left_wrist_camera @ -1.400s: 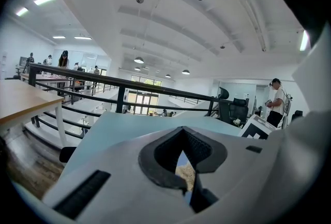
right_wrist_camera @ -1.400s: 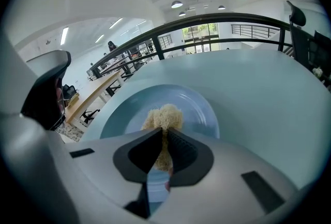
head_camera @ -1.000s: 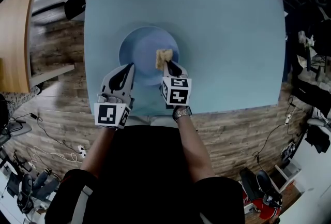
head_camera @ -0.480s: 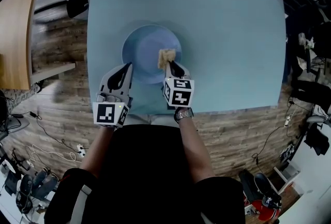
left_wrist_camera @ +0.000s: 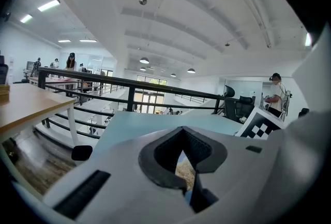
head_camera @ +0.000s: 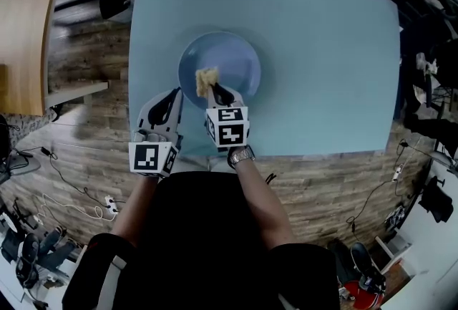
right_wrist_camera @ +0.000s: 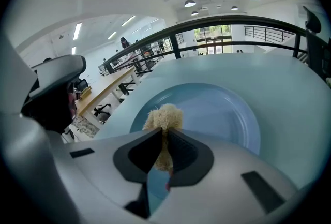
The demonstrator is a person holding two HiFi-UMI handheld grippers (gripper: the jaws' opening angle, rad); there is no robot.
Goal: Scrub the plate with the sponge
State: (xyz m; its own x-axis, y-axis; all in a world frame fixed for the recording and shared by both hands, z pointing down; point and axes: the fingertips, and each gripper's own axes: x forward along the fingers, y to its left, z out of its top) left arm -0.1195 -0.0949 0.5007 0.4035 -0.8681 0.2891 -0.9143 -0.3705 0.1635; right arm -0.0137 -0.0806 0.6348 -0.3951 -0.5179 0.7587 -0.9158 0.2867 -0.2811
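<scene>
Just above the frame's centre, the right gripper (head_camera: 213,89) grips a tan sponge (head_camera: 206,77) on the blue plate's (head_camera: 240,61) left part; the left gripper (head_camera: 174,97) sits lower left.

Shows a pale blue table (head_camera: 322,51) on a wood-plank floor (head_camera: 86,151), a wooden desk (head_camera: 21,36) at left. Has a black railing (right_wrist_camera: 232,21) behind. Opens onto a white hall under round ceiling lamps (left_wrist_camera: 144,60).

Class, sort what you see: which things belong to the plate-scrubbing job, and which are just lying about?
In the job:
- plate
- sponge, gripped in the right tool
- blue table under the plate

Lying about:
- left tool, shut and empty, beside the plate
- wooden desk
- black seat
- floor cables
</scene>
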